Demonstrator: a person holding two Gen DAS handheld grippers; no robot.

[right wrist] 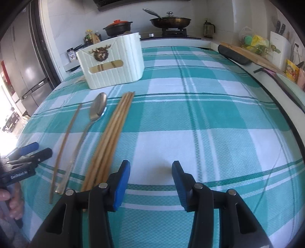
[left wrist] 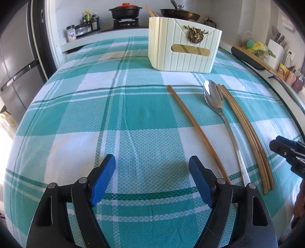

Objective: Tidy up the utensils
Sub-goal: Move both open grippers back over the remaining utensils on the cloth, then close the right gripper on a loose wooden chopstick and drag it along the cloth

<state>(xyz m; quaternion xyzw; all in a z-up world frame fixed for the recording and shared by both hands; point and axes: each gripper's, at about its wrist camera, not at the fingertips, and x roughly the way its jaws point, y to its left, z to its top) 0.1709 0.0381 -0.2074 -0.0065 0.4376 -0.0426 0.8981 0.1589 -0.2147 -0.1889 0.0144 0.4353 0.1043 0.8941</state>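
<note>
A cream ribbed utensil holder (left wrist: 184, 44) with a brass emblem stands at the table's far side; it also shows in the right wrist view (right wrist: 112, 63). Chopsticks stick up from it. On the checked cloth lie a single chopstick (left wrist: 198, 131), a metal spoon (left wrist: 219, 110) and a bundle of chopsticks (left wrist: 247, 133). The right wrist view shows the single chopstick (right wrist: 64, 145), the spoon (right wrist: 95, 114) and the bundle (right wrist: 112, 133). My left gripper (left wrist: 152, 162) is open and empty, left of the single chopstick. My right gripper (right wrist: 150, 167) is open and empty, just right of the bundle's near end.
The teal and white checked tablecloth (left wrist: 95, 114) covers the table. Behind it is a stove with a black pot (left wrist: 125, 11) and a pan (left wrist: 179, 12), plus spice jars (left wrist: 83, 24). A cutting board (right wrist: 253, 55) and knife block (right wrist: 278, 47) stand at the right. A fridge (left wrist: 15, 66) is left.
</note>
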